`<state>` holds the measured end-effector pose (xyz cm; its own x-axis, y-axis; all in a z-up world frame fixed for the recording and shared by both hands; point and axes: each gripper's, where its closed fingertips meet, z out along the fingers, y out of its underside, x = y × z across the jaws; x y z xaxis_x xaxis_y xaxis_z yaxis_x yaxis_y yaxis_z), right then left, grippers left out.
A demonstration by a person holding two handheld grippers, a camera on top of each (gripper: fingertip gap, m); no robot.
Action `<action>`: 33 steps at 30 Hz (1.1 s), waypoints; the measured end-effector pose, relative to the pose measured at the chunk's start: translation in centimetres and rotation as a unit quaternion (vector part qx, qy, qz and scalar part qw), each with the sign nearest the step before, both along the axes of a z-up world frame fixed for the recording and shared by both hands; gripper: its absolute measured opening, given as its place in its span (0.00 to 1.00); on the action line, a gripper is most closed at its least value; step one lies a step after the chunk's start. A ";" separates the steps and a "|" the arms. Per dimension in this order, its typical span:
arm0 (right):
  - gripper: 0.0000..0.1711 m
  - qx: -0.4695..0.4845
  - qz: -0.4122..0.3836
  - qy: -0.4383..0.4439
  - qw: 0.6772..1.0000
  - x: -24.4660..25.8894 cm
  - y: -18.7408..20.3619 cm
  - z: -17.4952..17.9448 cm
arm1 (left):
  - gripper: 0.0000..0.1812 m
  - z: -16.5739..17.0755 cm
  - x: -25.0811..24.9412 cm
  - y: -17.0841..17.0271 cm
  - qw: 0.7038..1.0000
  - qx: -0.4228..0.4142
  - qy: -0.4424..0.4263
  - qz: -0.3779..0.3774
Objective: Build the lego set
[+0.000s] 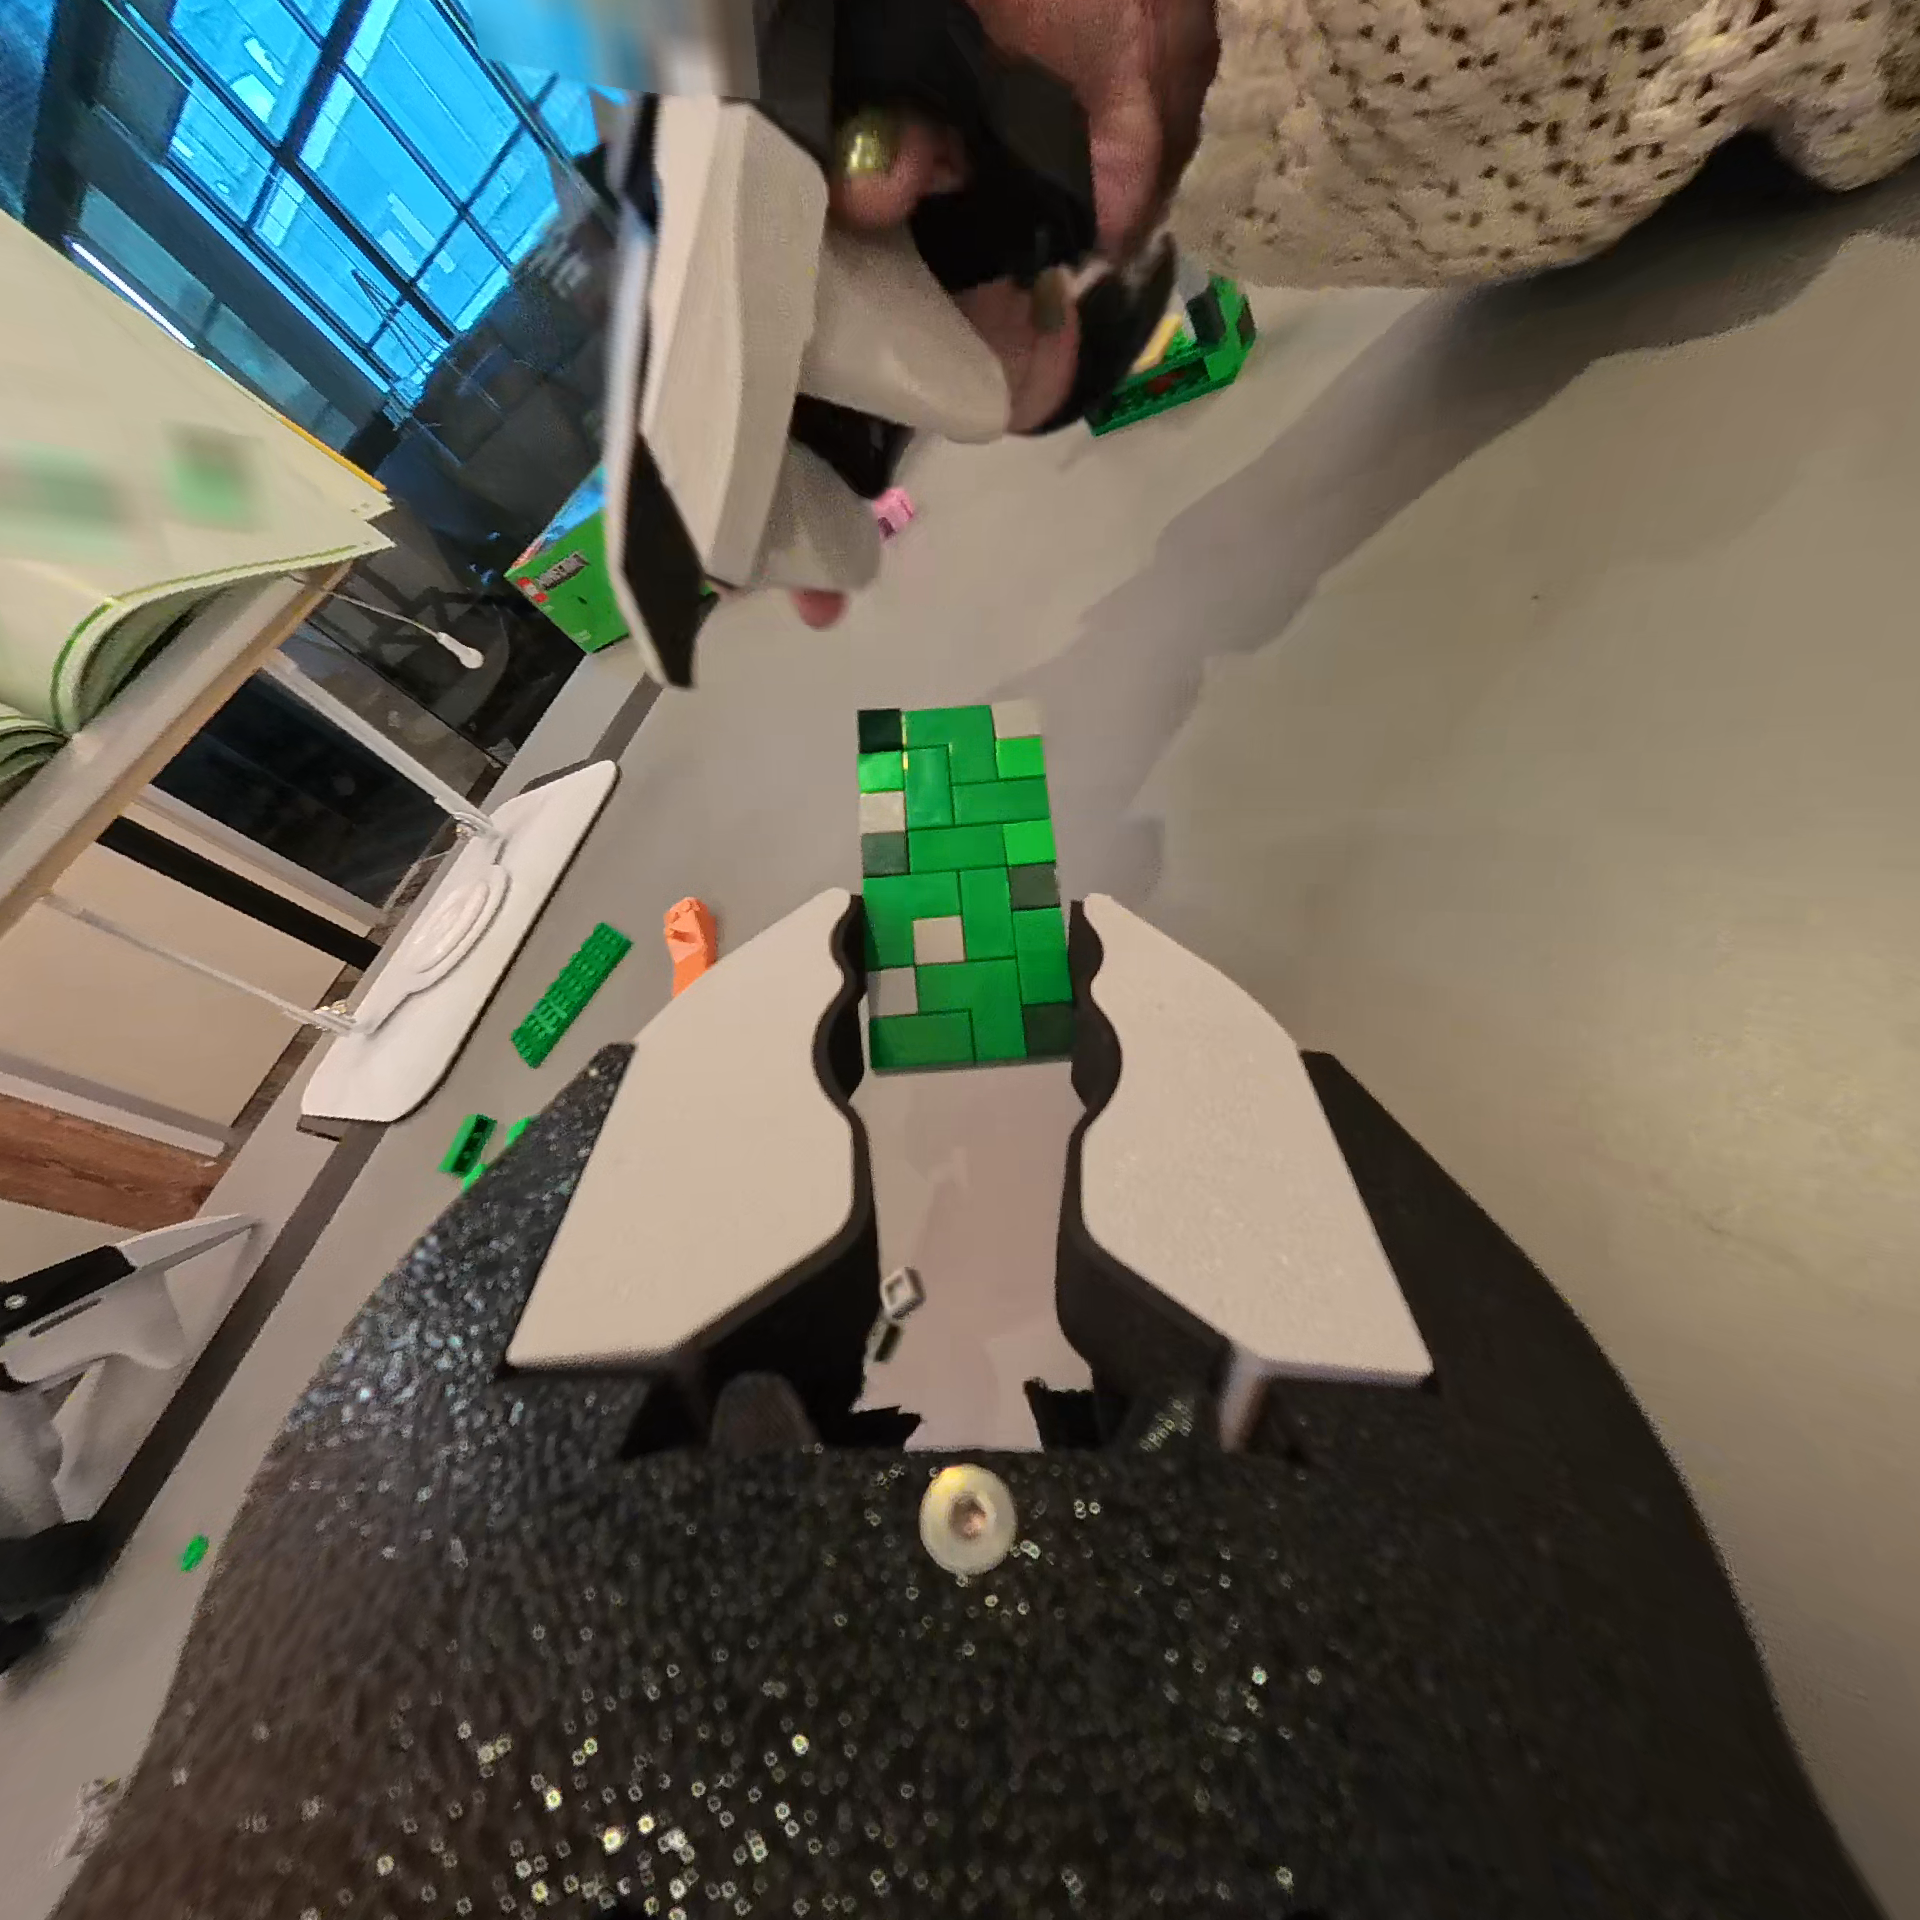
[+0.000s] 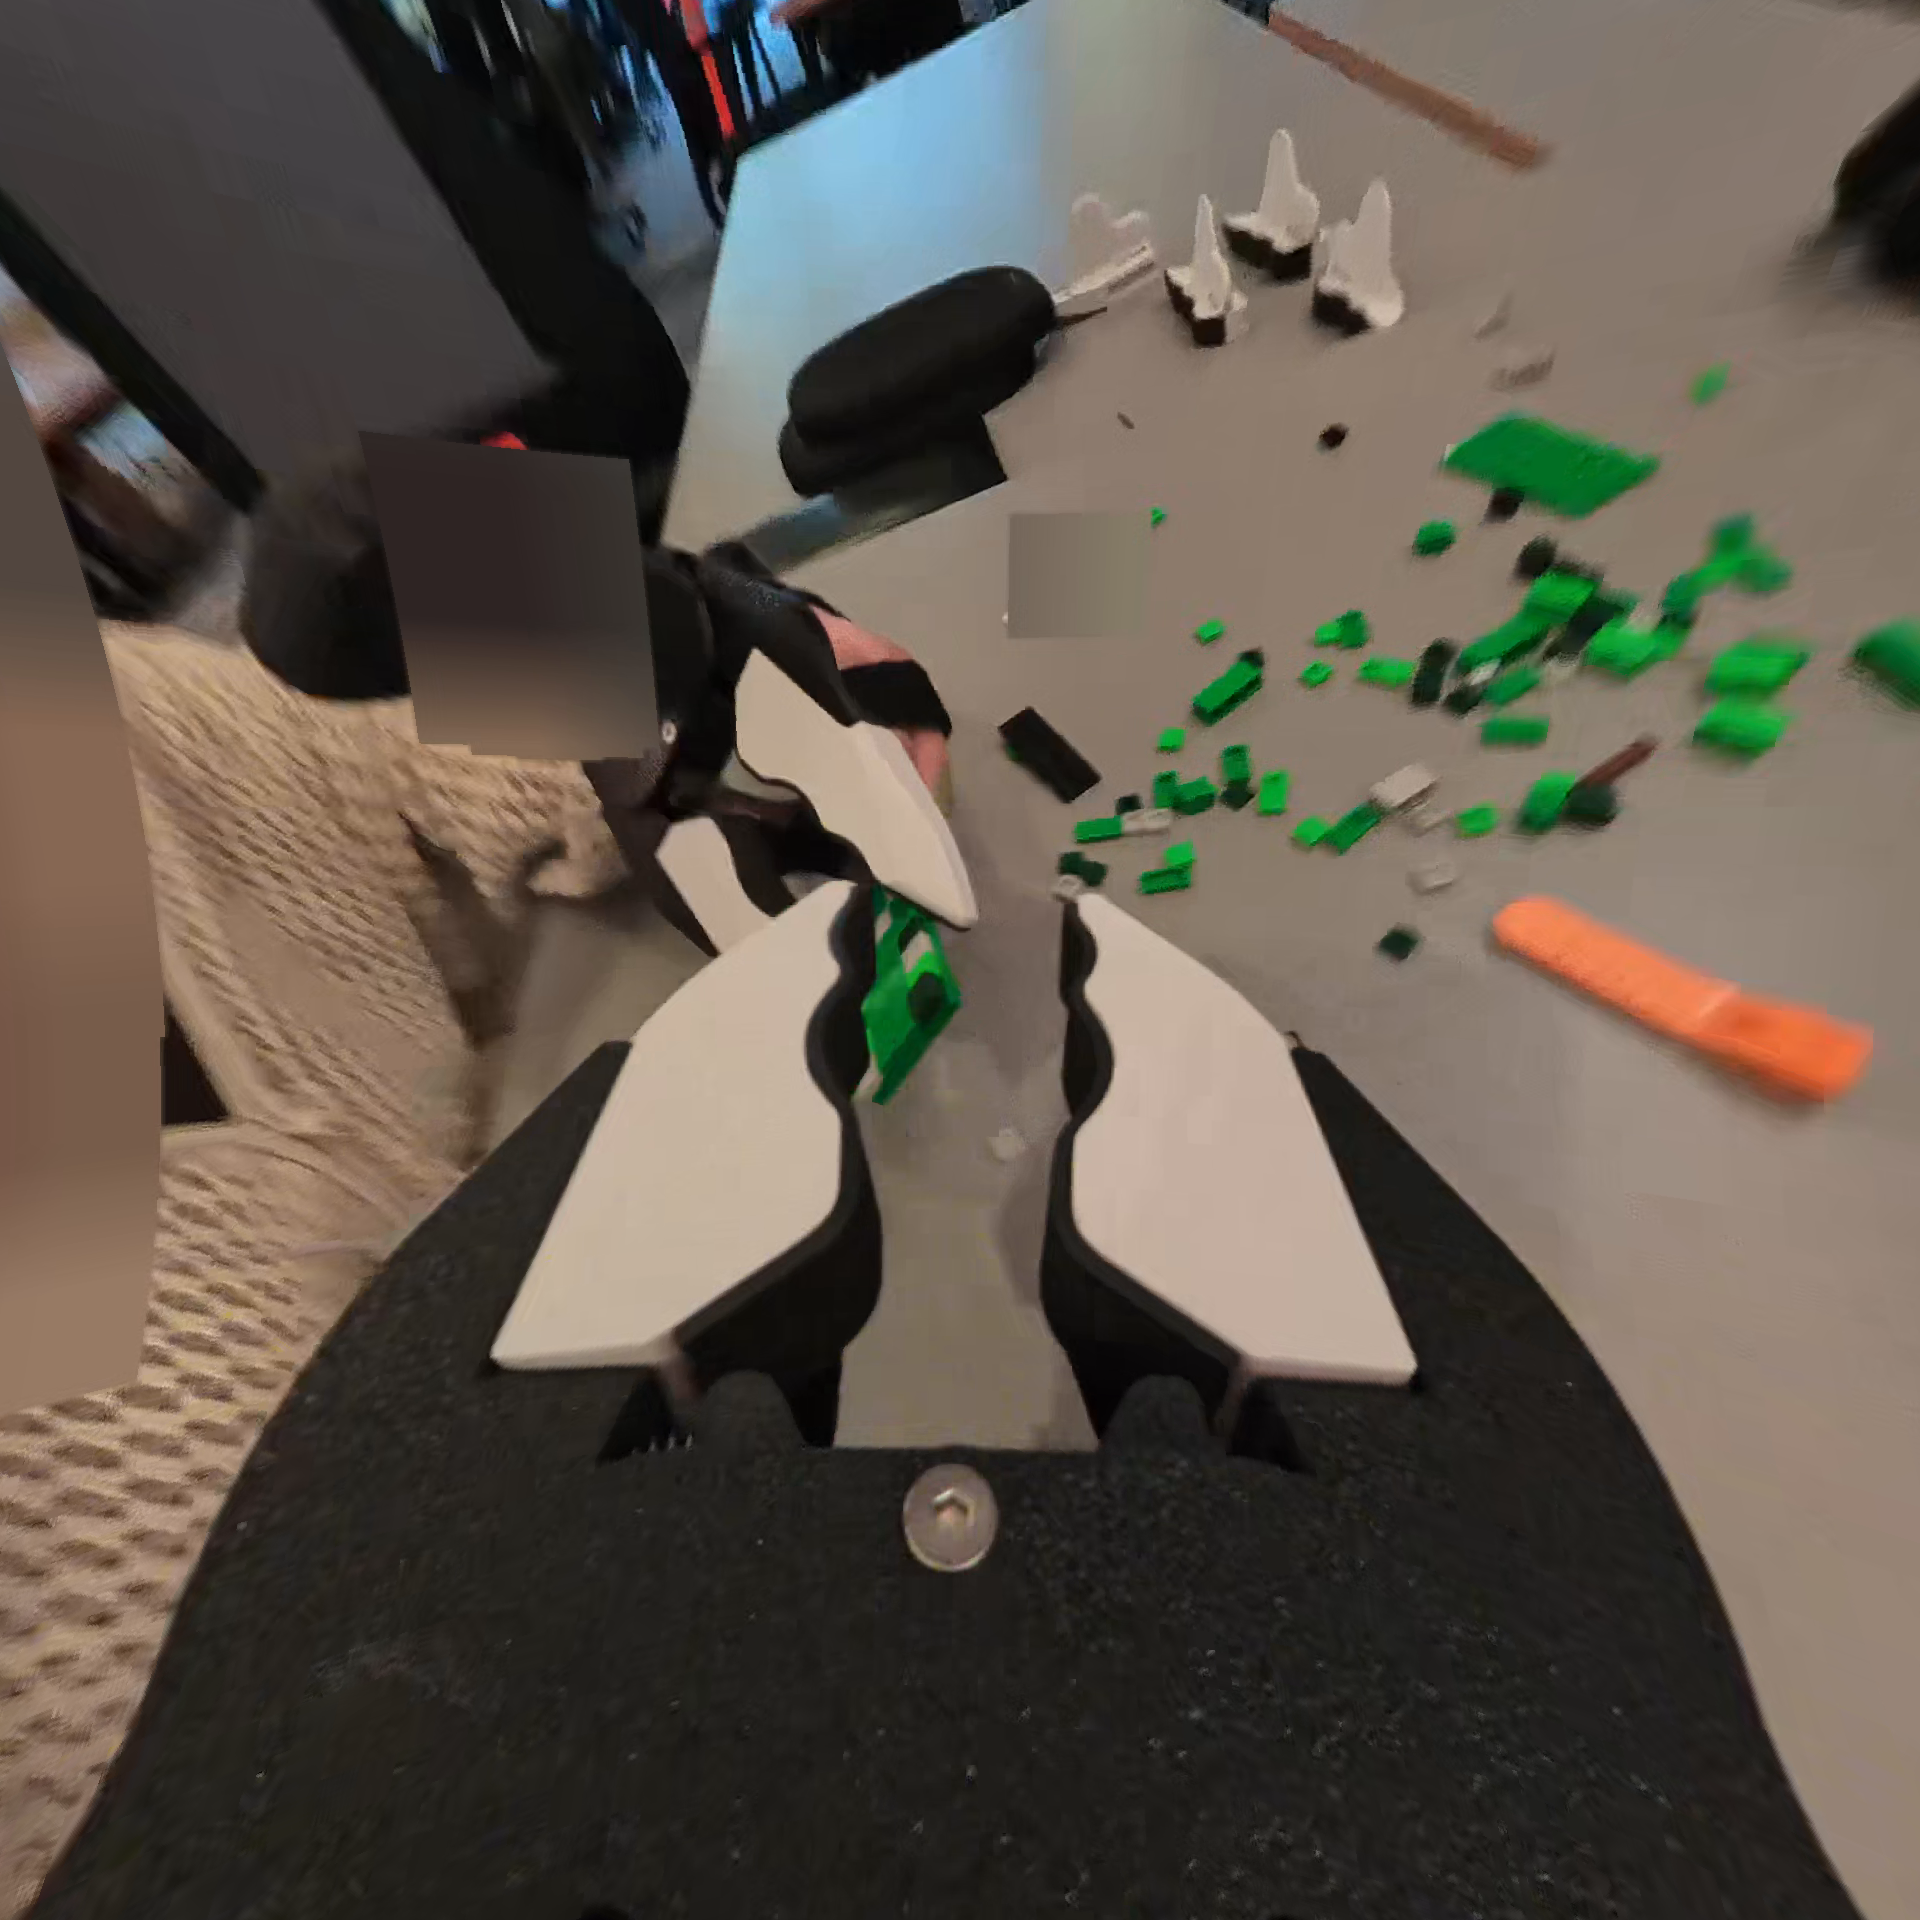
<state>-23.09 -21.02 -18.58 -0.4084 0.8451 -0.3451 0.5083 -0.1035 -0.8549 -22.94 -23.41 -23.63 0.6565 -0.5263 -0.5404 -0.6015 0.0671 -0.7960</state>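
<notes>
Left claw [image 1: 966,977] grips a green tiled panel [image 1: 961,883] above the desk [image 1: 1507,935]. Right claw [image 2: 961,966] gapes empty; only its view shows scattered green bricks [image 2: 1507,675].

Left gripper [image 1: 966,971] grips the near end of the tiled green Lego panel [image 1: 961,883] from both sides, above the grey table [image 1: 1558,935]. Scattered loose green bricks [image 2: 1507,665] lie right of the right gripper [image 2: 961,961], the orange brick separator [image 2: 1683,997] nearer than them.

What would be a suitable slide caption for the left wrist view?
Left gripper grips a green tiled Lego panel by its sides above the grey table.
</notes>
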 end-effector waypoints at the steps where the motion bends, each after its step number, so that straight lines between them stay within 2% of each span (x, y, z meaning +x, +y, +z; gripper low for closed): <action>1: 0.22 -0.046 -0.005 -0.018 0.999 0.1 0.0 -0.4 | 0.20 0.1 -0.1 0.0 1.000 0.004 0.000 0.002; 4: 0.22 -0.141 -0.004 -0.059 0.988 0.3 -0.7 -1.9 | 0.20 0.3 -0.2 0.0 1.000 0.011 0.002 0.006; 10: 0.15 -0.217 0.019 -0.069 0.973 0.2 -1.7 -2.6 | 0.20 0.2 -0.1 0.0 1.000 0.010 0.007 0.005; 15: 0.13 -0.194 0.032 -0.067 0.978 0.5 -2.2 -2.5 | 0.20 0.3 -0.2 0.1 1.000 0.012 0.007 0.008; 20: 0.05 -0.194 0.032 -0.059 0.979 0.4 -2.1 -2.5 | 0.20 0.3 -0.2 0.1 1.000 0.015 0.009 0.007; 25: 0.05 -0.177 0.040 -0.053 0.982 0.5 -2.3 -2.4 | 0.20 0.5 -0.1 0.0 0.999 0.028 0.021 0.009; 28: 0.04 -0.143 0.043 -0.025 0.988 0.6 -2.5 -2.0 | 0.20 0.9 -0.1 -0.2 0.998 0.054 0.039 0.011; 33: 0.04 -0.042 0.064 0.061 0.995 1.3 -3.4 -0.9 | 0.20 2.3 0.3 -0.8 0.983 0.146 0.112 0.015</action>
<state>-21.78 -24.45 -19.44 -0.5537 0.7539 -0.3536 0.4149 -0.1184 -0.9021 -22.59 -24.18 -21.34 0.5166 -0.3099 -0.7981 -0.7644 0.2530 -0.5930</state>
